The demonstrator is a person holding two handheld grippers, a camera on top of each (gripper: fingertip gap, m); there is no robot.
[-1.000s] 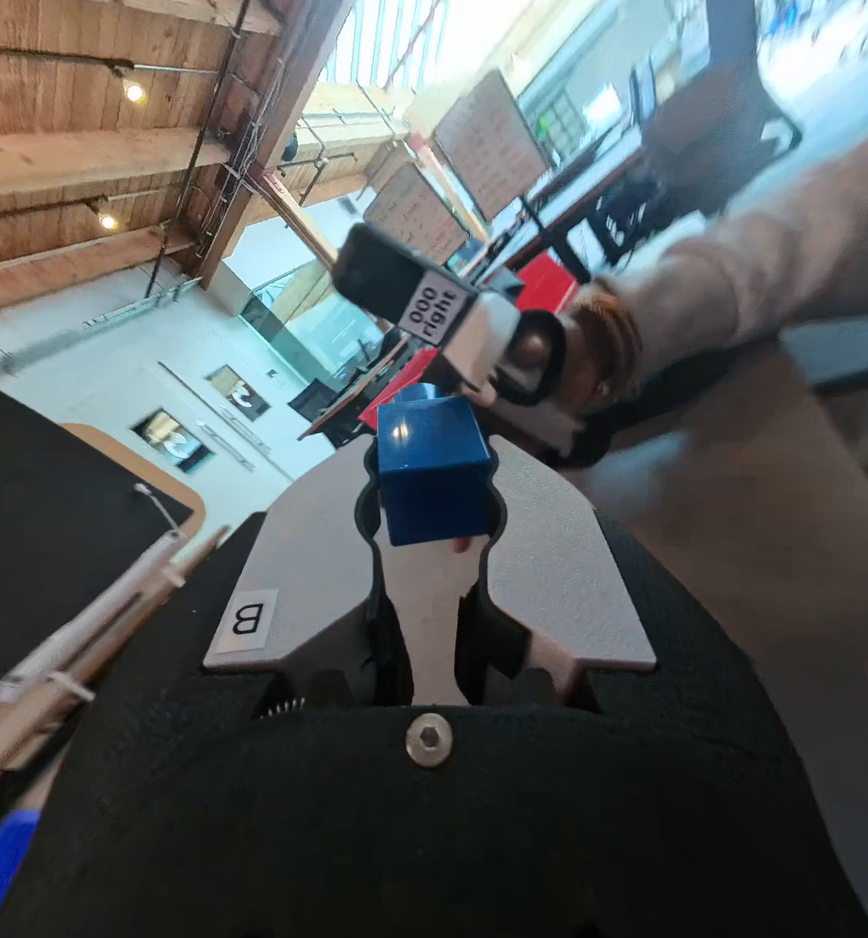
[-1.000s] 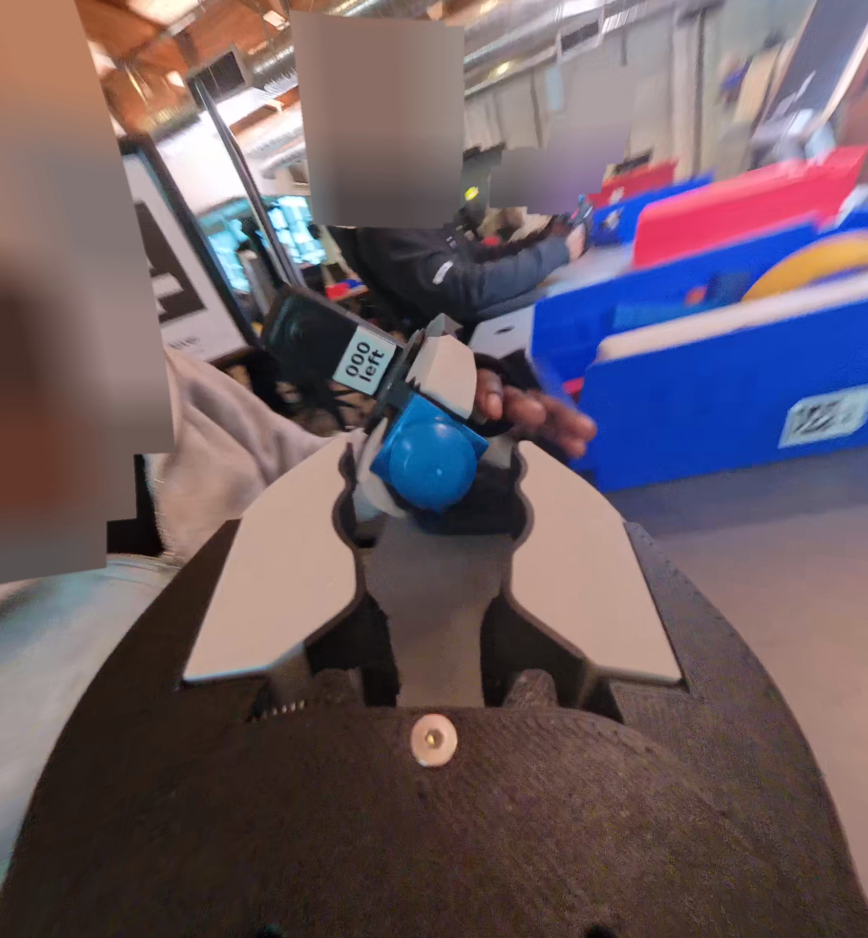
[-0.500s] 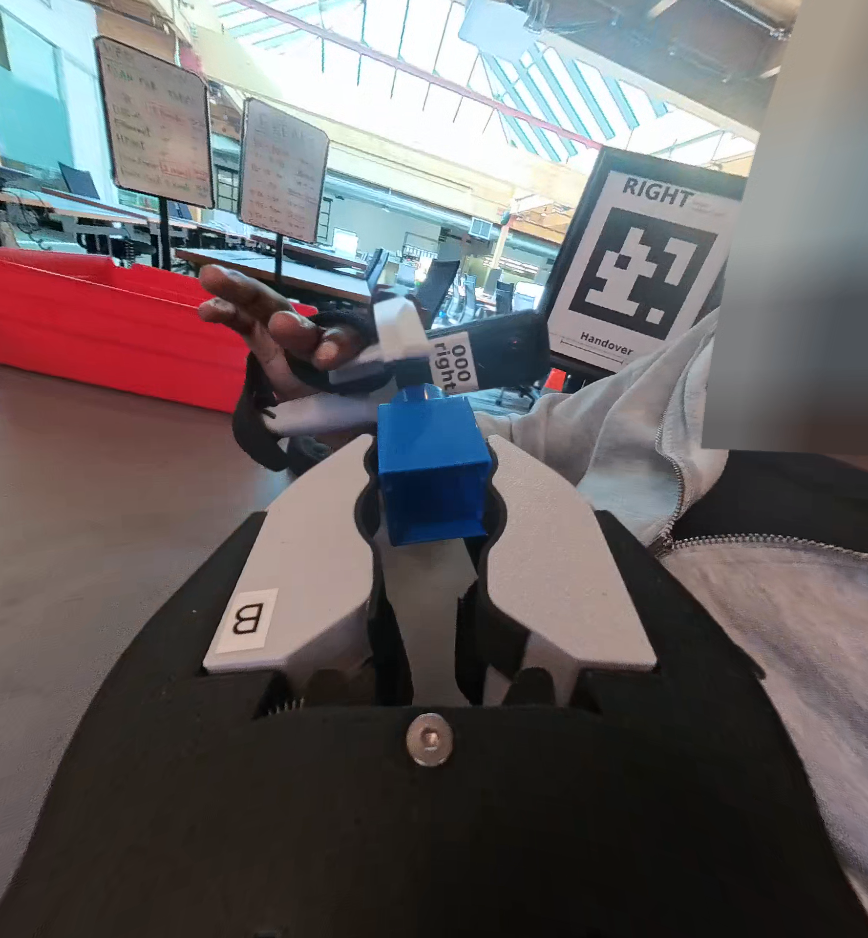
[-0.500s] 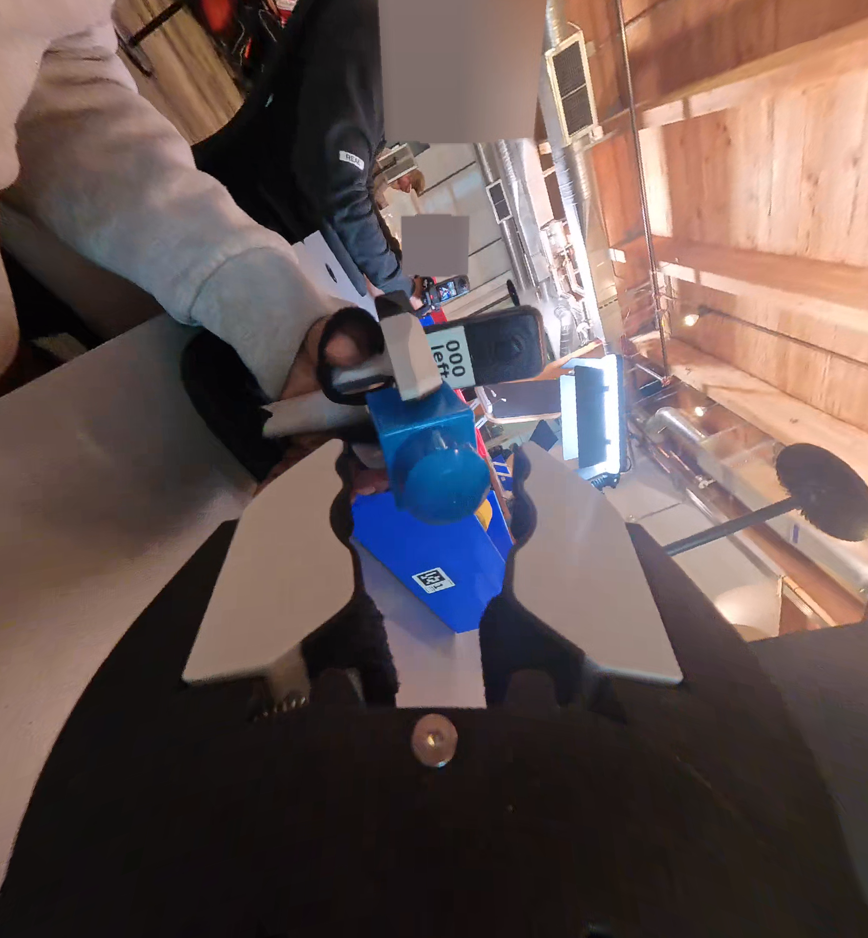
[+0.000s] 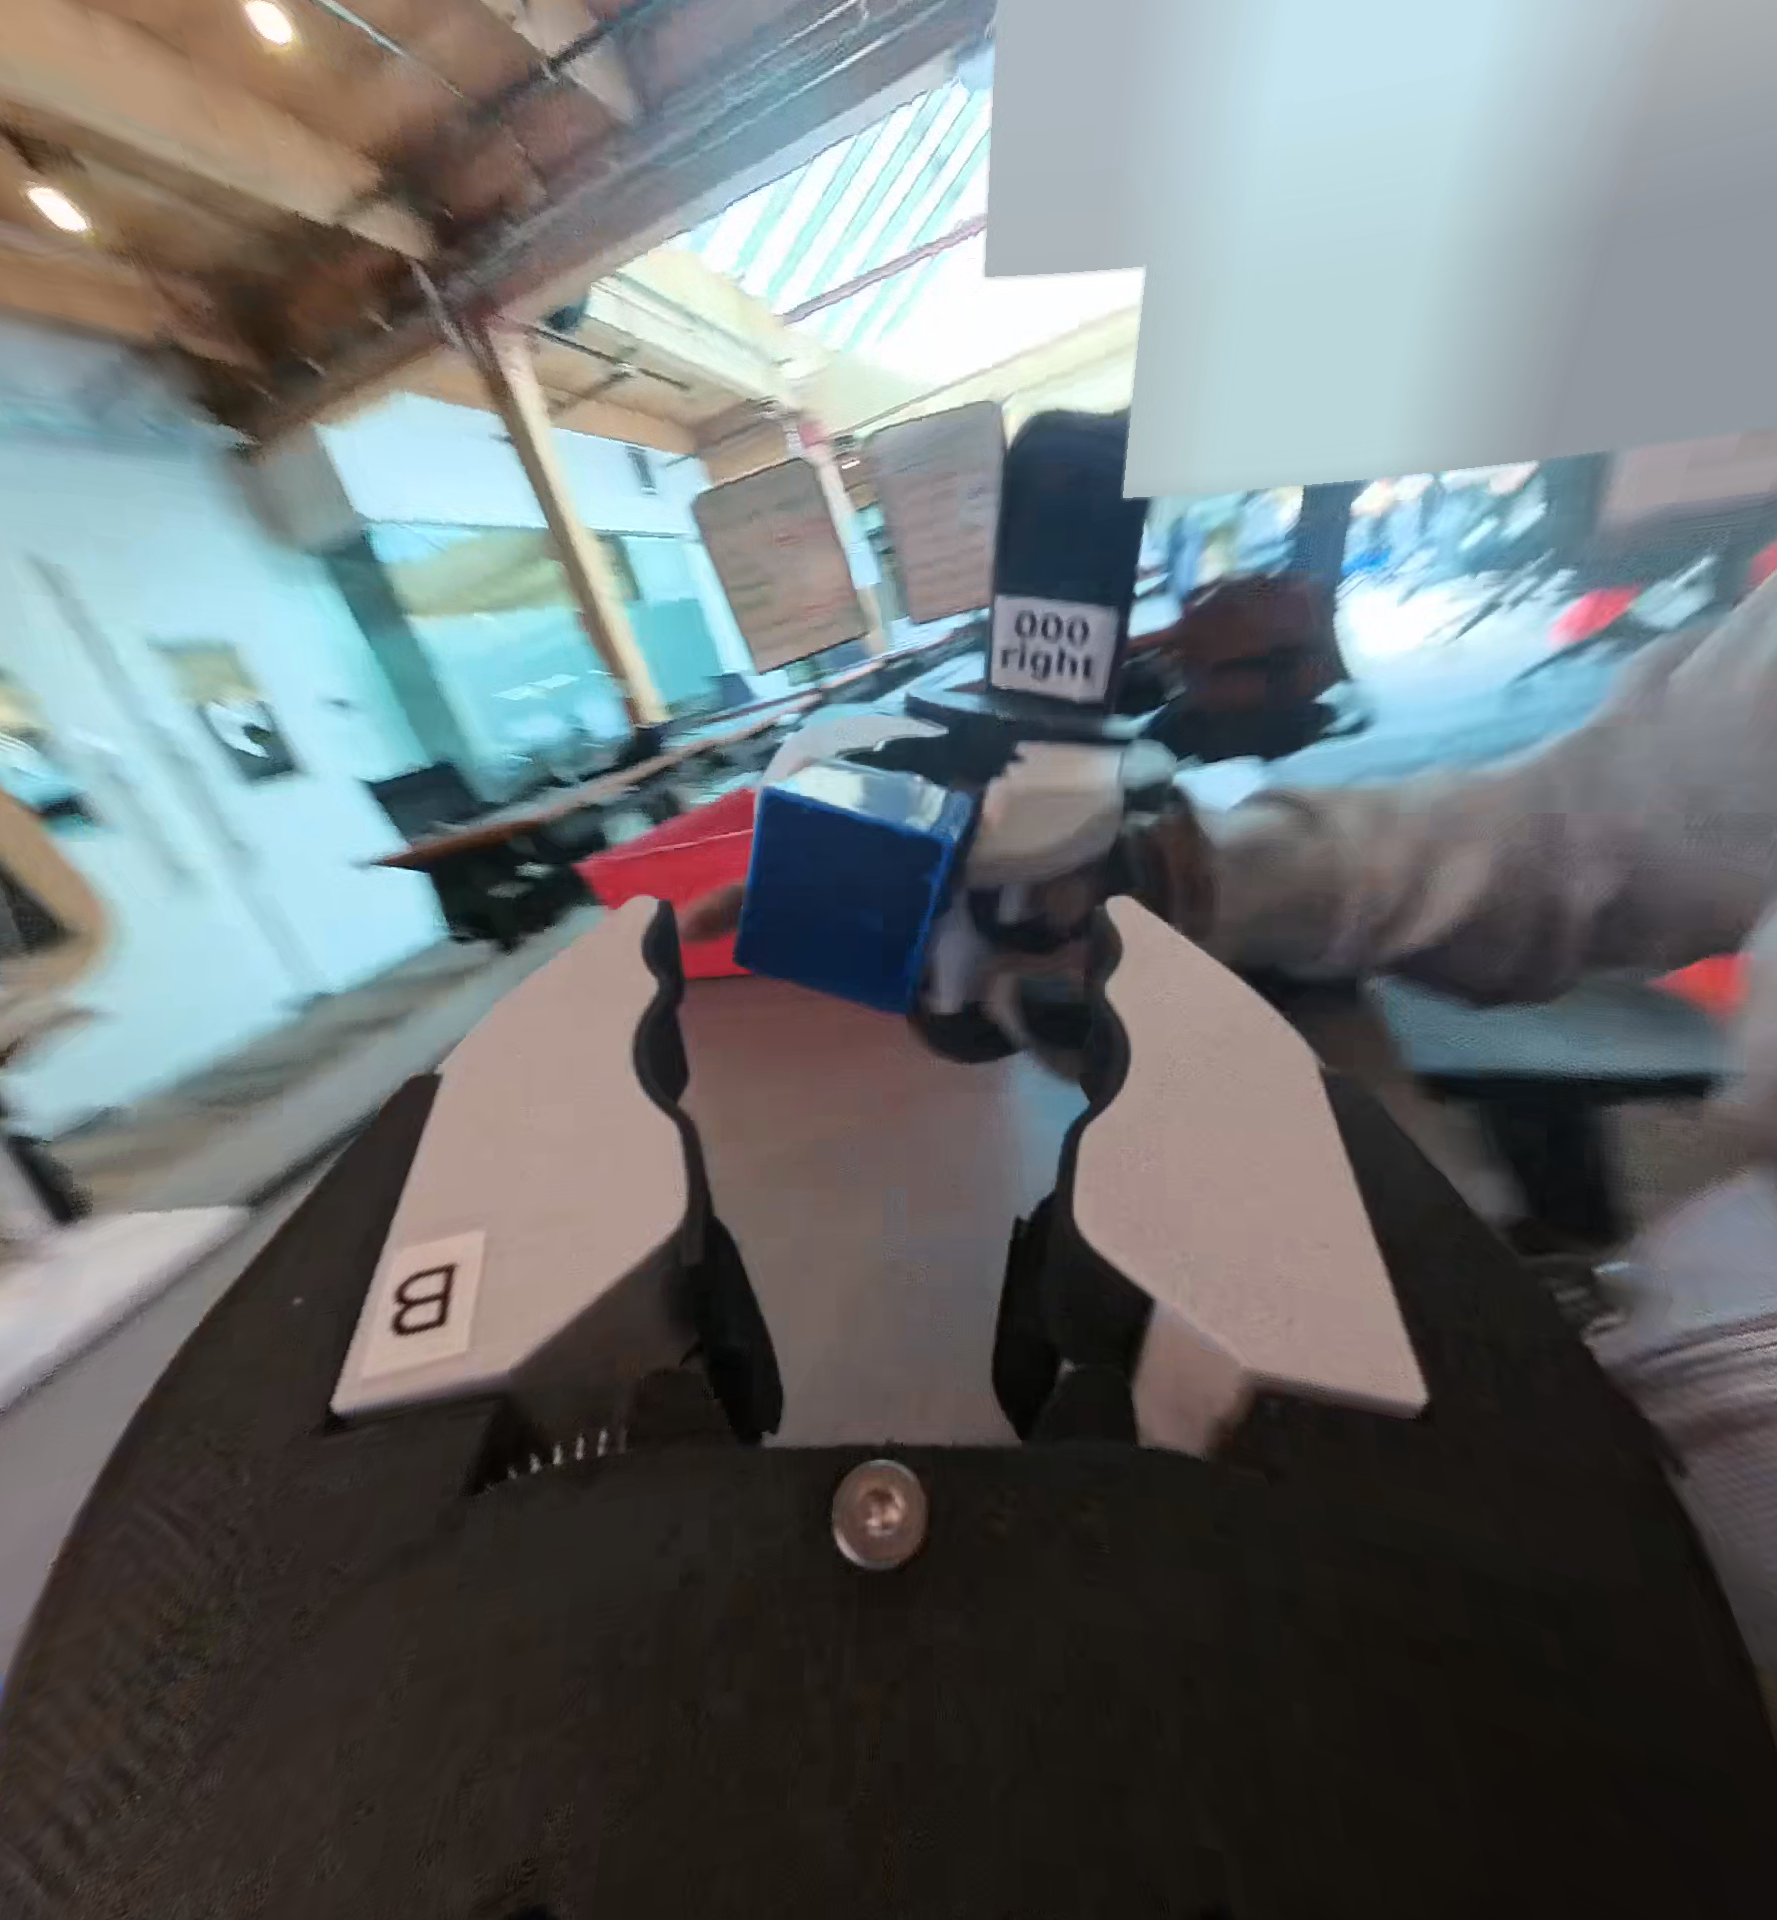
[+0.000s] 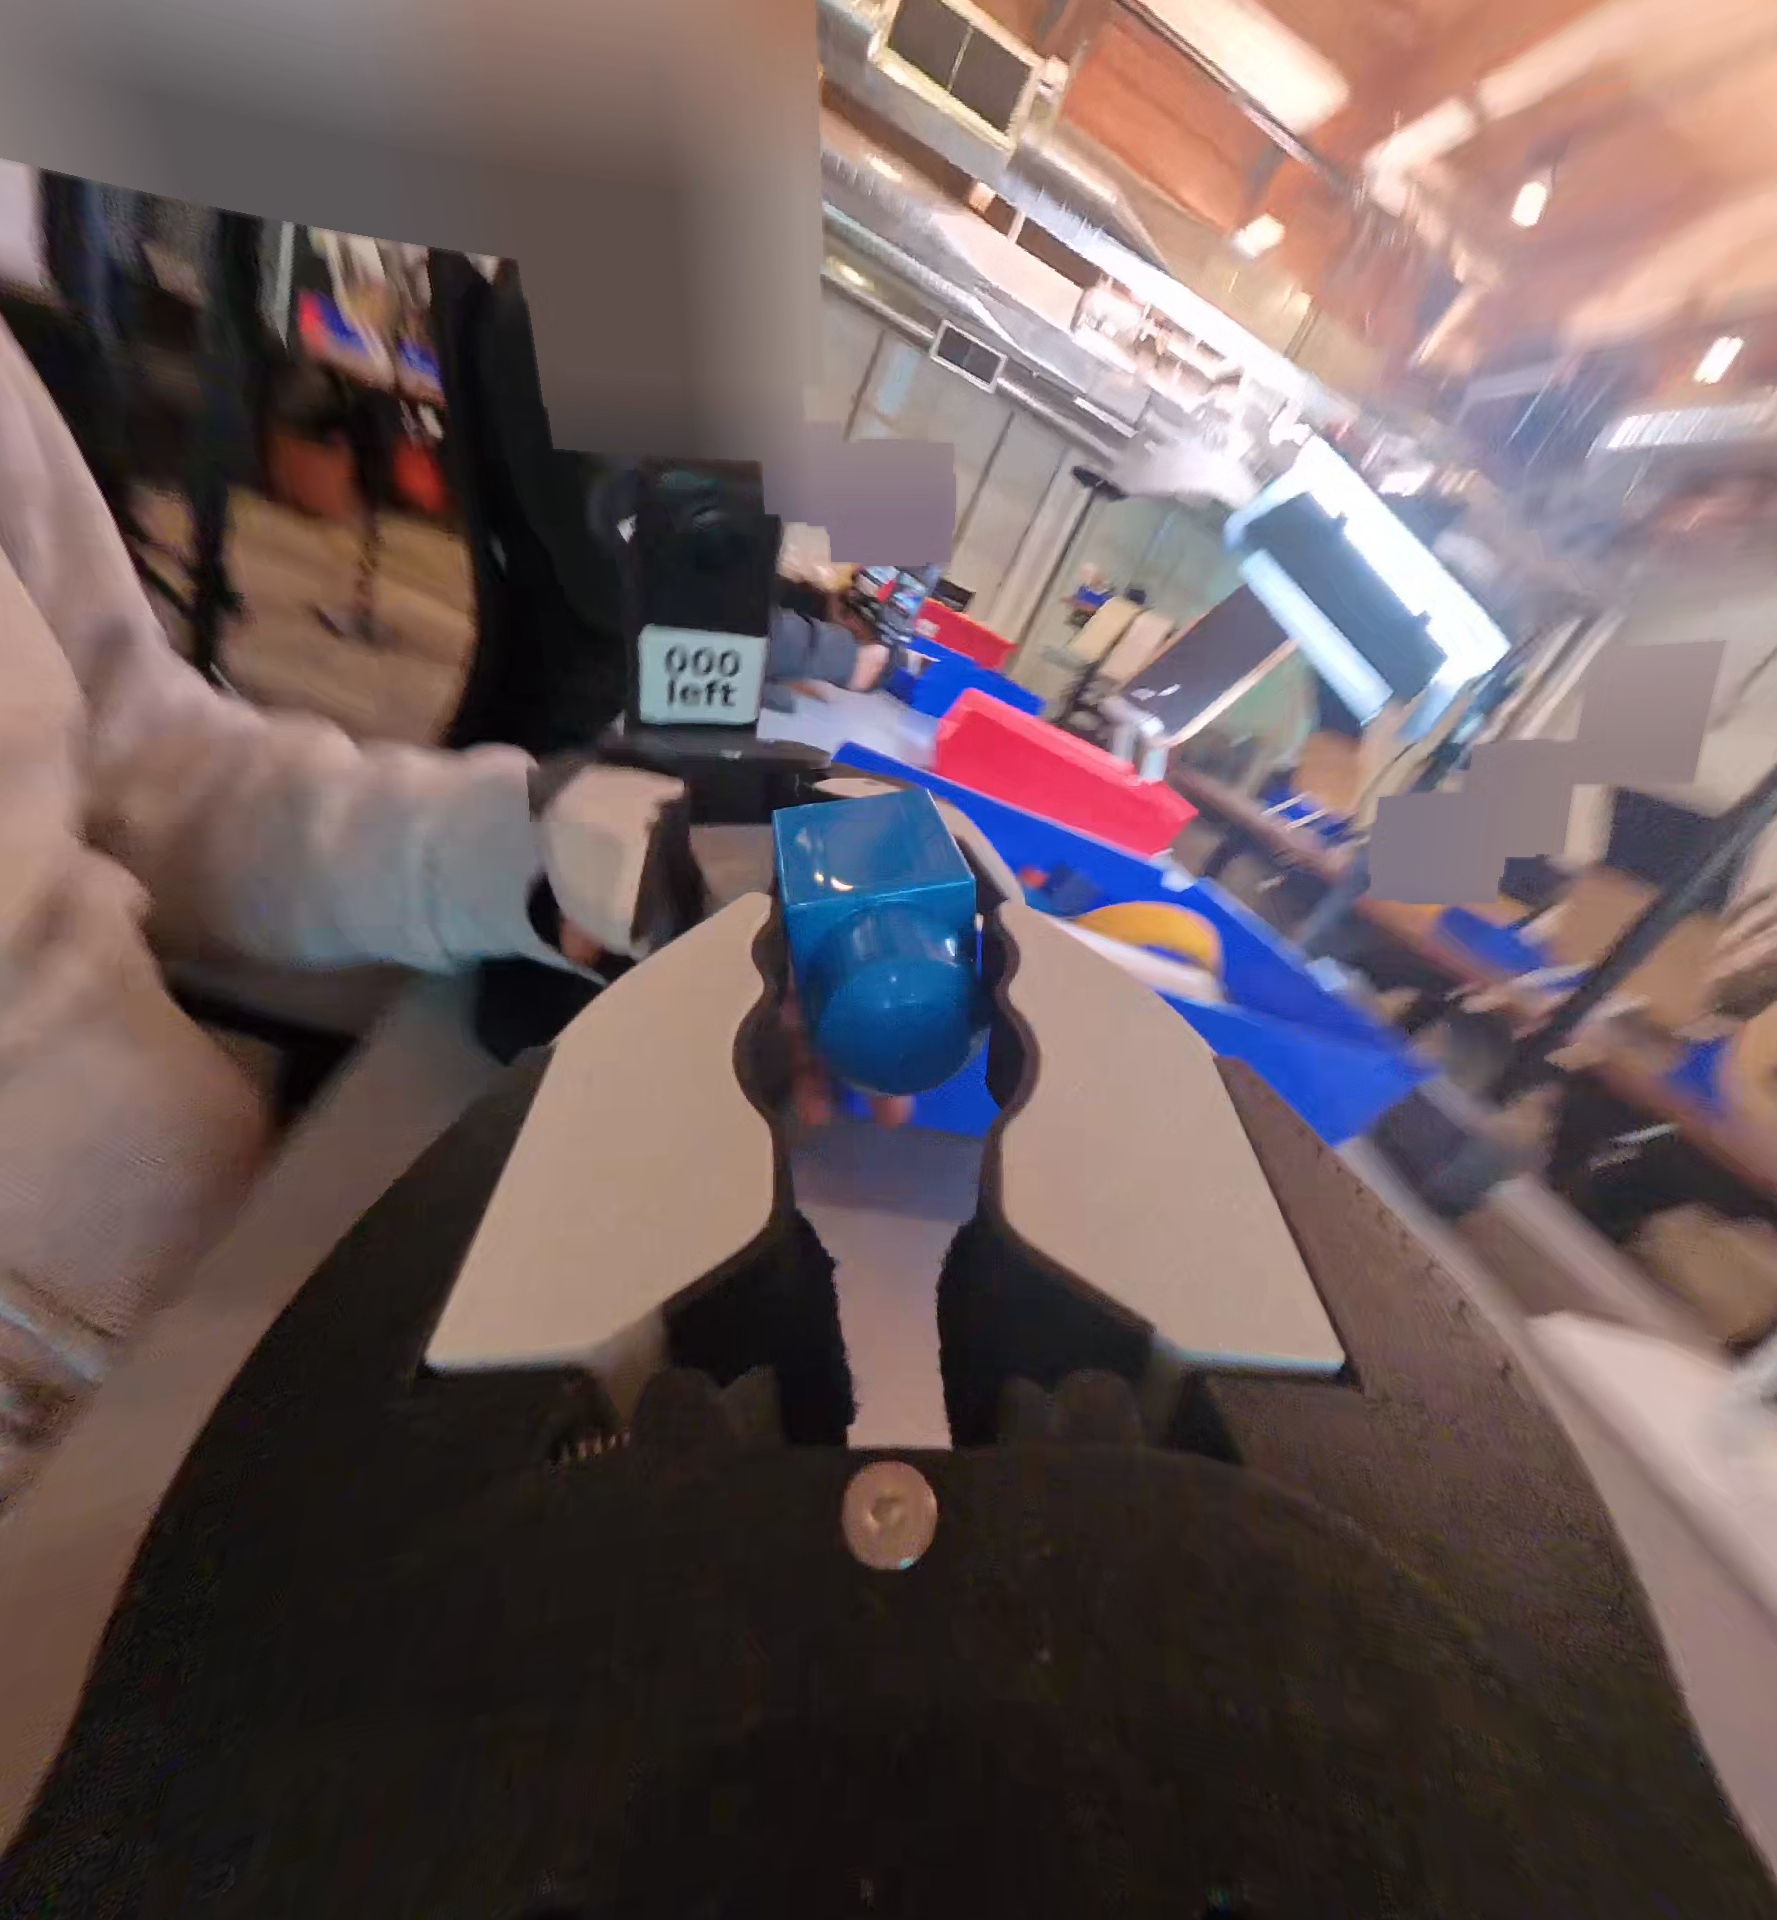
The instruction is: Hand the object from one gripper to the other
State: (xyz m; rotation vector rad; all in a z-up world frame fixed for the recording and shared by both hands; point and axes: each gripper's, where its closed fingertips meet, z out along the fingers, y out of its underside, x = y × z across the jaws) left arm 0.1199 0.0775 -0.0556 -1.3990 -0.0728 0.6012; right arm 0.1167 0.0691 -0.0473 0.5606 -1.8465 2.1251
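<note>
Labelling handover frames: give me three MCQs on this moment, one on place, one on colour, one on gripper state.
1. Where is the block?
A. Between the right gripper's fingers
B. Between the left gripper's fingers
C. Lying on the table

2. What colour is the block?
A. Red
B. Blue
C. Yellow

3. How does the left gripper stand?
A. Shut on the block
B. Shut on nothing
C. Open, holding nothing

Key: 1 A, the right wrist view shows the right gripper clamped on its sides. 2 B, both views show it blue. 3 C, the left wrist view shows a wide gap between its fingers, with the block beyond their tips.
</note>
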